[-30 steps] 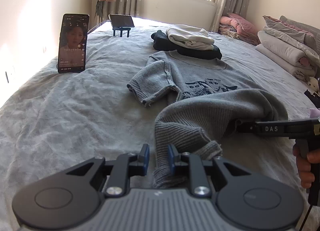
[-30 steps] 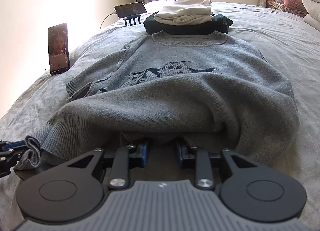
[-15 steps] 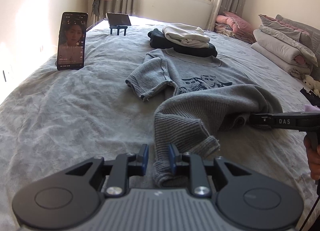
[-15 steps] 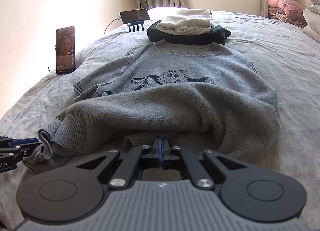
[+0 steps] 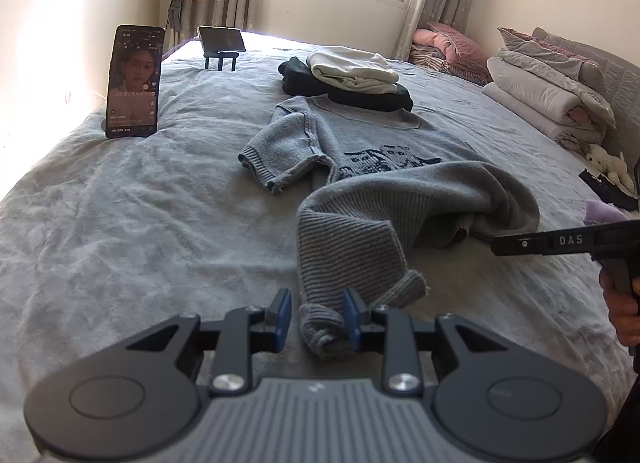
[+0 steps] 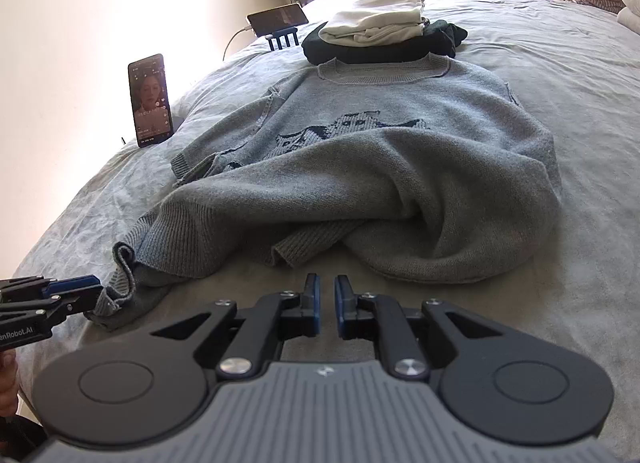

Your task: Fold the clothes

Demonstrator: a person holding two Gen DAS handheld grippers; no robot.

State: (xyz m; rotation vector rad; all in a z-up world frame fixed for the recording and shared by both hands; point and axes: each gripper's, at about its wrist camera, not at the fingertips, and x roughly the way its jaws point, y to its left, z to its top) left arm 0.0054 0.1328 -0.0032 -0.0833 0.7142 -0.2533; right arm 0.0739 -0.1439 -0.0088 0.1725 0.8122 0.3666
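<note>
A grey knit sweater [image 5: 400, 191] with a dark cat motif lies face up on the bed, its lower part folded up toward the chest [image 6: 400, 167]. My left gripper [image 5: 316, 315] has its jaws opening around the sweater's ribbed hem corner [image 5: 320, 327]. The cloth rests against the right pad, and the left pad stands clear of it. In the right wrist view my left gripper [image 6: 94, 295] sits at that corner. My right gripper [image 6: 327, 303] is opening, a narrow gap with nothing in it, just short of the loose hem [image 6: 288, 251]. From the left wrist it shows edge-on [image 5: 498, 249].
A phone [image 5: 134, 83] stands upright at the left with its screen lit. A second phone on a blue stand [image 5: 222, 39] is farther back. A folded white-on-dark pile [image 5: 352, 73] touches the sweater's collar. Folded quilts [image 5: 548, 103] and a soft toy [image 5: 608, 163] line the right side.
My right gripper has drawn back from under the sweater's folded edge, shut, then parted slightly. My left jaws have widened around the hem corner.
</note>
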